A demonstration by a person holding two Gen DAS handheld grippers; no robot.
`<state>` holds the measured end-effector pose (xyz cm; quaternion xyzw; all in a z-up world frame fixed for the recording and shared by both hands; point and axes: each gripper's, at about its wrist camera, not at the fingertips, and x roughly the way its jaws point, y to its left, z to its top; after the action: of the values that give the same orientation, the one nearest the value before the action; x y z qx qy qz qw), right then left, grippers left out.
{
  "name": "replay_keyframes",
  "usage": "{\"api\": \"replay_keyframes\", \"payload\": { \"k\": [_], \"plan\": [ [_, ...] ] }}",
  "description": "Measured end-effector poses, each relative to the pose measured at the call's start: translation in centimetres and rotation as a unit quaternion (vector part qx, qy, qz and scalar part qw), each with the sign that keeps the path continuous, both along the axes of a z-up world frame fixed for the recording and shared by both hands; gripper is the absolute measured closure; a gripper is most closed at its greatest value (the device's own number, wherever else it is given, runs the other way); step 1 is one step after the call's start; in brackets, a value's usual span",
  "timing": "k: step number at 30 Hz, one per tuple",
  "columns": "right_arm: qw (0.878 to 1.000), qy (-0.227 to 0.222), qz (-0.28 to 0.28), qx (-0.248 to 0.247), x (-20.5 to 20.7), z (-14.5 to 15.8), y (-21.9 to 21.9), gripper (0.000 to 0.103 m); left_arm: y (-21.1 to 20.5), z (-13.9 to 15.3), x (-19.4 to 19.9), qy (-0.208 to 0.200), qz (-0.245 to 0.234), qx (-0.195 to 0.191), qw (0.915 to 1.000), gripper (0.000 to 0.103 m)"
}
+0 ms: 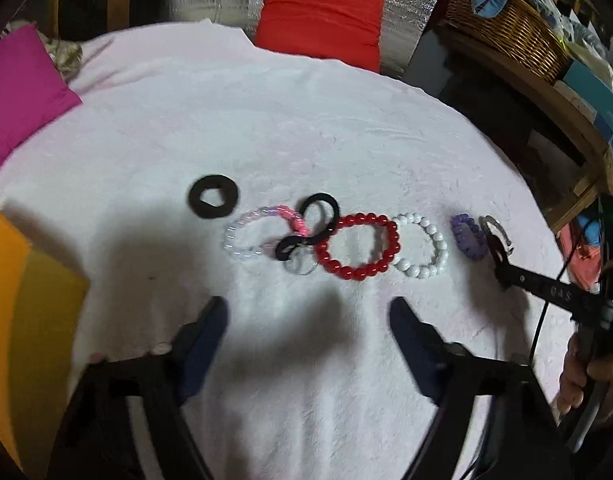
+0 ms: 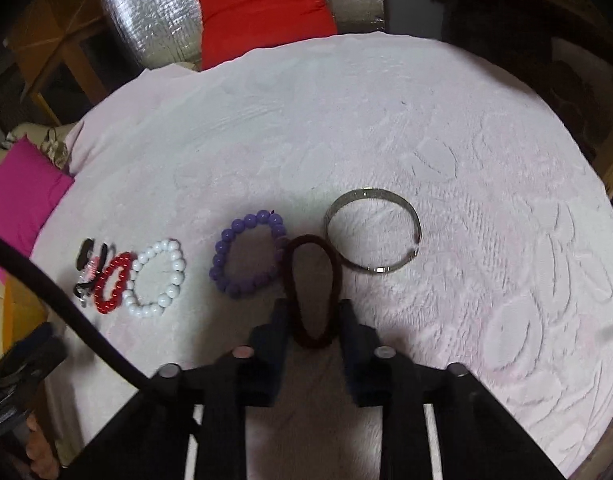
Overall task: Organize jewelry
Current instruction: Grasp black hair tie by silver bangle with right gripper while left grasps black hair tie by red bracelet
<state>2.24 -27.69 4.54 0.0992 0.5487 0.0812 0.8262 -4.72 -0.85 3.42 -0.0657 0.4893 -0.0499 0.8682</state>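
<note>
**Pale pink blanket, jewelry in a row**

Round counter (image 2: 386,120) under a pale pink textured blanket; red cushion (image 1: 320,16) and silver foil behind, magenta cushion (image 1: 18,92) at the left edge, wicker basket (image 1: 506,24) on a shelf to the right.

Laid in a line across the blanket: flat black ring (image 1: 212,196), clear-and-pink bracelet (image 1: 250,236), tangled black hair ties (image 1: 306,224) over a small metal ring, red bracelet (image 1: 358,246) touching white bracelet (image 1: 420,246), then purple bracelet (image 2: 246,254) and silver bangle (image 2: 372,230) with a gap in its rim.

Right gripper (image 2: 312,320) pointed steeply down, jaws drawn in close on either side of a dark maroon hair tie (image 2: 312,292), squeezed into a long narrow loop; far end of the loop between purple bracelet and bangle, just beside both.

Left gripper (image 1: 306,316) above bare blanket short of the red bracelet, jaws wide apart, nothing between.
</note>
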Motion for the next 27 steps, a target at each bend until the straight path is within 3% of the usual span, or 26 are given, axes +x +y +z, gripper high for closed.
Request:
{"api": "replay_keyframes", "payload": {
  "k": [4,8,15,18,22,27],
  "plan": [
    [0.999,-0.007,-0.009,0.036,-0.9,1.3,-0.5,0.086,-0.9,-0.4,0.8,0.0,-0.013,-0.038,0.9992,0.029],
    [0.997,-0.013,-0.014,0.076,-2.1,2.3,-1.1,0.086,-0.8,0.3,1.1,-0.026,0.002,-0.016,0.9995,0.029],
    [0.994,-0.016,-0.001,0.105,-3.1,3.3,0.1,0.086,0.8,-0.4,2.2,-0.017,0.009,0.004,0.9998,0.03],
    [0.994,-0.013,0.0,0.113,-3.4,3.3,0.7,0.086,0.4,-0.5,2.3,-0.026,-0.019,0.014,0.9994,0.042],
    [0.993,-0.012,0.005,0.118,-3.6,3.4,1.1,0.086,-0.1,-0.8,3.0,-0.032,-0.046,0.028,0.998,0.049],
    [0.993,-0.014,0.01,0.117,-3.8,3.4,1.8,0.086,0.2,-1.2,3.8,-0.027,-0.06,0.022,0.9976,0.08]
  ]
}}
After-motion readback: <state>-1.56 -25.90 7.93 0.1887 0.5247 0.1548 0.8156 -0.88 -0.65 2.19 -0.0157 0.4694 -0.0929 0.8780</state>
